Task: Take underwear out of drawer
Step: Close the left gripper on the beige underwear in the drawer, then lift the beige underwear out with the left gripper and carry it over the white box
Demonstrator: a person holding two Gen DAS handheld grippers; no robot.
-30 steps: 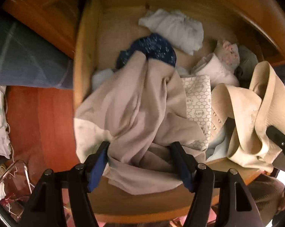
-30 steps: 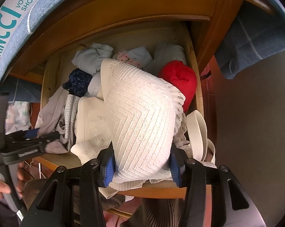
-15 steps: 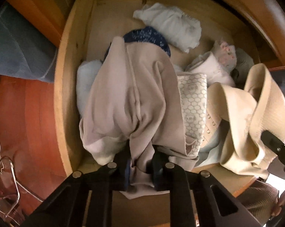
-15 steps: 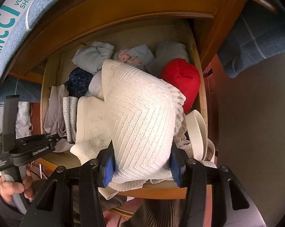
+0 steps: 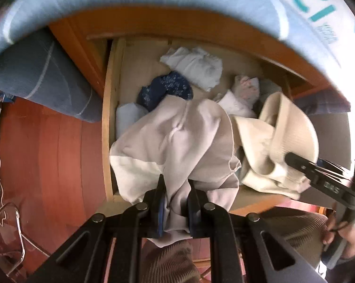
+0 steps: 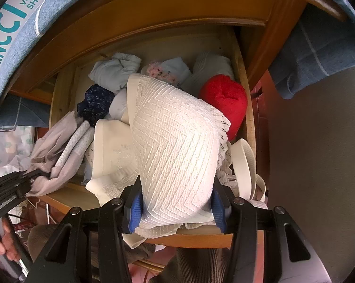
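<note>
Since a second ago our left gripper [image 5: 176,197] has closed its jaws narrowly on the beige underwear [image 5: 177,141], lifted at frame centre above the drawer [image 5: 106,122]. Our right gripper [image 6: 175,202] jaws stay half-open, clamping the white knit garment [image 6: 177,146].

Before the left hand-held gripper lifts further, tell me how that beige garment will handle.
Probably floppy: the beige garment drapes in folds from the left hand-held gripper. Likely light, since thin cloth bunches easily between the fingers. It may drag the navy patterned piece it overlaps.
</note>
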